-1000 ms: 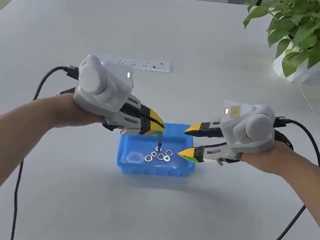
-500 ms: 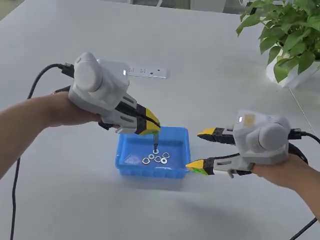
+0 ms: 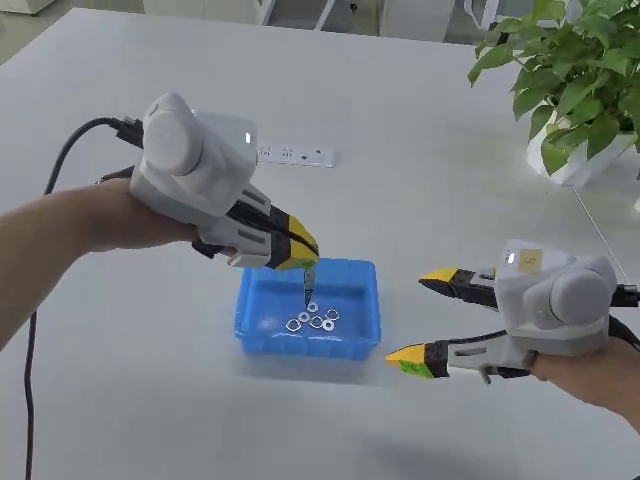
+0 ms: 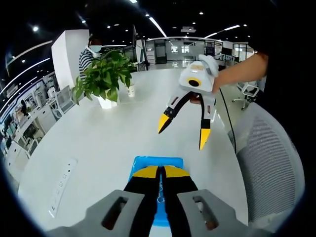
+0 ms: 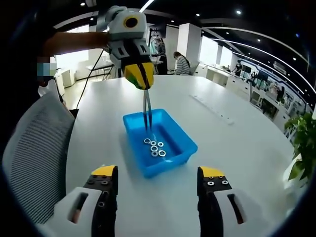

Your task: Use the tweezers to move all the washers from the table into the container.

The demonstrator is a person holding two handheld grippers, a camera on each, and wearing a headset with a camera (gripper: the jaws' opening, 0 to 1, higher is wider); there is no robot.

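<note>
Head view: small silver washers (image 3: 312, 320) clustered inside blue container (image 3: 300, 343).

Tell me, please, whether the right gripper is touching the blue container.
Apart. In the head view, bare table shows between the yellow tips of the open right gripper and the right wall of the container.

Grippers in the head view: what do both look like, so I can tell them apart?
Both have rounded white housings, black jaws with yellow tips and a black cable at the back. The left gripper has a small light on top; the right gripper carries a yellowish sticker. The forearms are bare.
</note>
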